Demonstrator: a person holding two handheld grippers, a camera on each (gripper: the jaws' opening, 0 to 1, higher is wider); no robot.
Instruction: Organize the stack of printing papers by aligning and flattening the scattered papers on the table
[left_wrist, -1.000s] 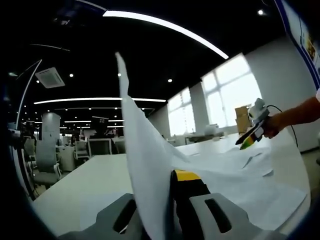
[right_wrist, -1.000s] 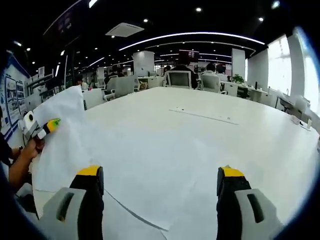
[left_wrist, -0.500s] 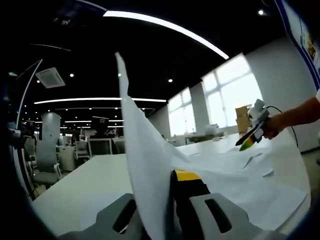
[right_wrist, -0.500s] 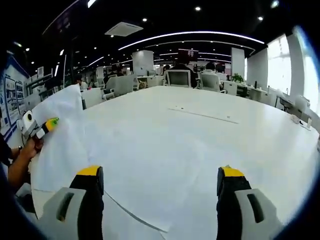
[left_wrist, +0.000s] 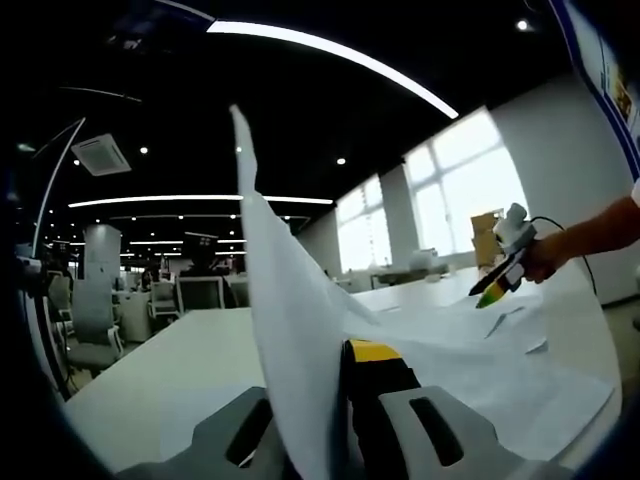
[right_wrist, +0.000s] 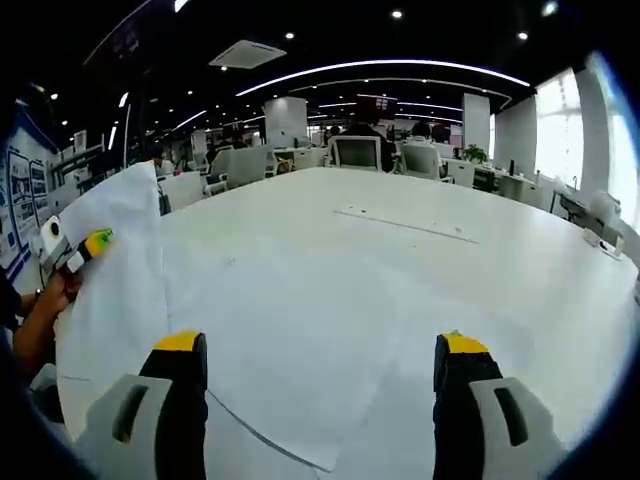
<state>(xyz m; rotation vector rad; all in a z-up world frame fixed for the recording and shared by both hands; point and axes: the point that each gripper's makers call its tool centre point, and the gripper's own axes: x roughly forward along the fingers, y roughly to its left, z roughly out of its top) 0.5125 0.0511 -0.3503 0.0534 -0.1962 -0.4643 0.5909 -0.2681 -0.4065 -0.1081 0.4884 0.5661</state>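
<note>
At the table (right_wrist: 420, 230) edge, left gripper (left_wrist: 335, 400) still clamps a raised sheet (left_wrist: 290, 330); right gripper (right_wrist: 318, 385) gapes above papers (right_wrist: 300, 340), unaligned.

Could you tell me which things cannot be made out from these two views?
- Left tongs, left gripper view: the lifted sheet covers one jaw.
- Sheet count in the papers on the table, right gripper view: white on white.
- Wall poster, left gripper view: cut by the edge.
</note>
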